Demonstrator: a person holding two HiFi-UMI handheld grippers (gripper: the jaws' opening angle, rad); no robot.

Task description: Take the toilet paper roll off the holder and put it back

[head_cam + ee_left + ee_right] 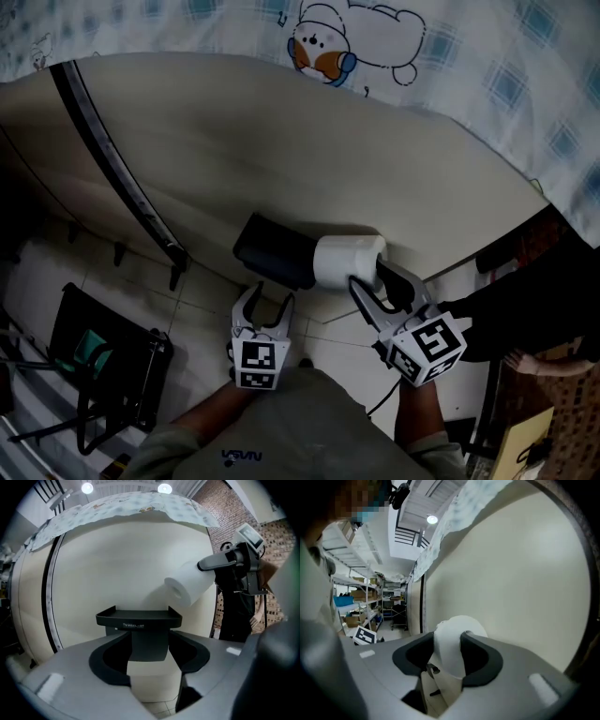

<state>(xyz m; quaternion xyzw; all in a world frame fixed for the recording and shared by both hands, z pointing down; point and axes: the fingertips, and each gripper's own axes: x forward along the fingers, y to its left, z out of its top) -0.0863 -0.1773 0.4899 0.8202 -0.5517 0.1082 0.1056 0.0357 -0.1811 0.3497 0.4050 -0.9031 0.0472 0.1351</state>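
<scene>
Right gripper view: toilet paper roll (457,630) clamped inside right tool (450,654); left tool (149,648) gapes.

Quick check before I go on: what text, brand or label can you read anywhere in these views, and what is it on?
"TWEEL-", white print on the front edge of the holder; the characters after the dash are too blurred to read.
"NASA", seen upside down, on the person's shirt.
Left cube and right cube: square marker patterns only, no words.
</scene>
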